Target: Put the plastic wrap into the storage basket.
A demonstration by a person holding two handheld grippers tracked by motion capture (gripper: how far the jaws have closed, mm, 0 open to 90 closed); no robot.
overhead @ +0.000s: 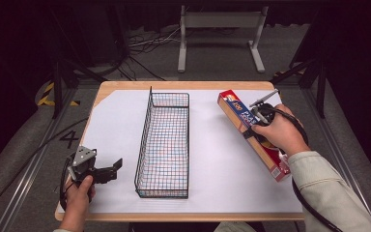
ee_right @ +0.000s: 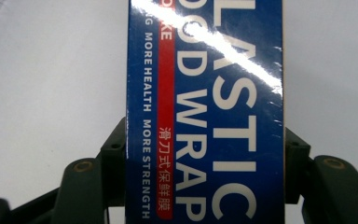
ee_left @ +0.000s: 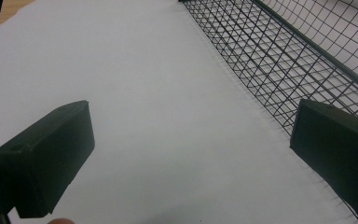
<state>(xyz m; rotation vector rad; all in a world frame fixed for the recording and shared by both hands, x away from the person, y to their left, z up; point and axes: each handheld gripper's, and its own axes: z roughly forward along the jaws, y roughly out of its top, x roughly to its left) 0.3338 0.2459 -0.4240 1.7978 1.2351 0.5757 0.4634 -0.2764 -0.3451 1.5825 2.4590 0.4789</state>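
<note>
Nearest the person, the left tongs (overhead: 110, 170) hover low over the front left corner of the counter (overhead: 125, 87), their two black blocky jaws spread wide with nothing between them but white paper (overhead: 111, 125); in the left gripper view the right-hand jaw sits just beside the lower wall of the wire basket (ee_left: 279, 70), though touching or not cannot be told. Open white sheet stretches ahead of these tongs along the basket's left flank. The basket is long and narrow, made of thin black wire in a small square grid, standing lengthwise in the middle of the counter with bare paper on both sides. Farther right, the right tongs (overhead: 251, 130) are closed across the long cling-wrap box (overhead: 246, 123), the jaws pressing its two narrow sides, as the right gripper view shows with the glossy blue face and white lettering running between them (ee_right: 205, 116). The box is slim cardboard, blue and red, lying diagonally near the counter's right edge, well apart from the basket. Pale wood rims the paper at the far edge
</note>
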